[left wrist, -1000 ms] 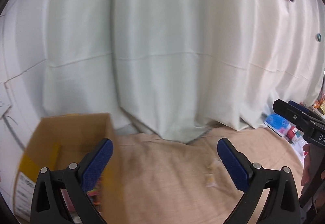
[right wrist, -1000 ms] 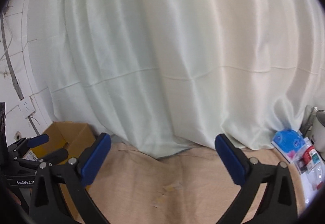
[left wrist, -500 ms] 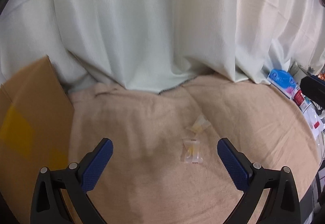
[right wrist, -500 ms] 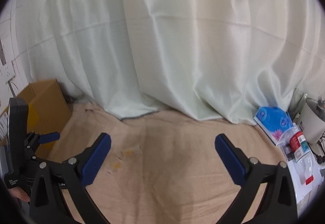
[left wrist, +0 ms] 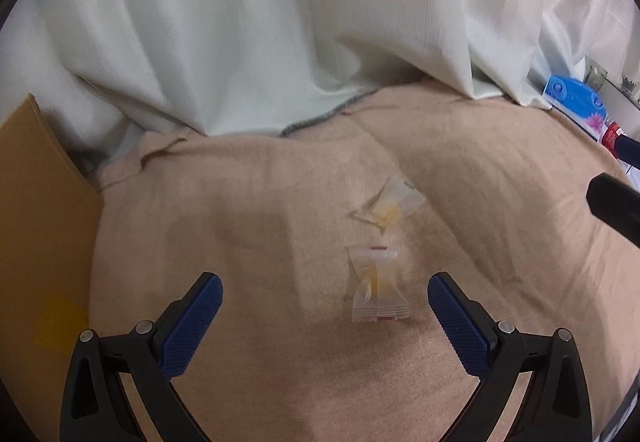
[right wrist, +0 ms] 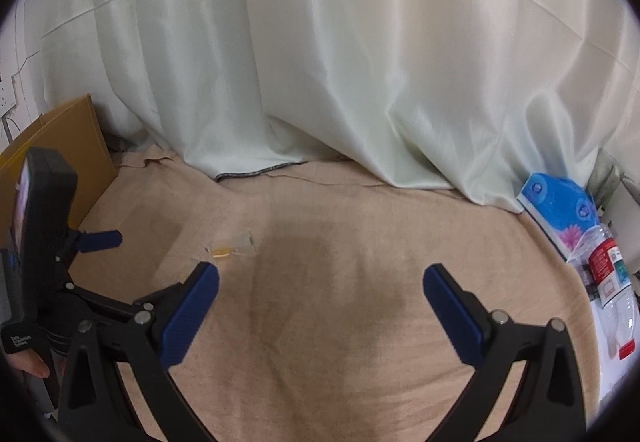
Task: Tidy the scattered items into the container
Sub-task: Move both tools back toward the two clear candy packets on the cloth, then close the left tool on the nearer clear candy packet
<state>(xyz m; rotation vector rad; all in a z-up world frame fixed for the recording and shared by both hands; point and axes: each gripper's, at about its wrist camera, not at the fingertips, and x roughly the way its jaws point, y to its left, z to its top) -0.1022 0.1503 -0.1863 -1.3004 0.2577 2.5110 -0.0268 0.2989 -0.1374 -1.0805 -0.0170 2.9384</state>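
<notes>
Two clear-wrapped yellow candies lie on the beige blanket (left wrist: 280, 382). The nearer candy (left wrist: 376, 288) rests just ahead of my open left gripper (left wrist: 325, 306), slightly right of centre between its blue fingers. The farther candy (left wrist: 390, 207) sits a little beyond it. A brown cardboard box (left wrist: 36, 226) stands at the left edge. In the right wrist view my right gripper (right wrist: 321, 300) is open and empty over bare blanket (right wrist: 320, 342); one candy (right wrist: 232, 246) shows past its left finger, the box (right wrist: 60, 137) at far left.
A pale curtain (left wrist: 300, 21) hangs along the back. A blue tissue pack (right wrist: 562, 209) and a plastic bottle with a red label (right wrist: 608, 282) lie at the right edge. A hand (right wrist: 28, 364) holds the left gripper's body (right wrist: 36, 242).
The left gripper swung right away from the box and tilted down; the two candies now lie close in front of it. The right gripper also tilted down toward the blanket.
</notes>
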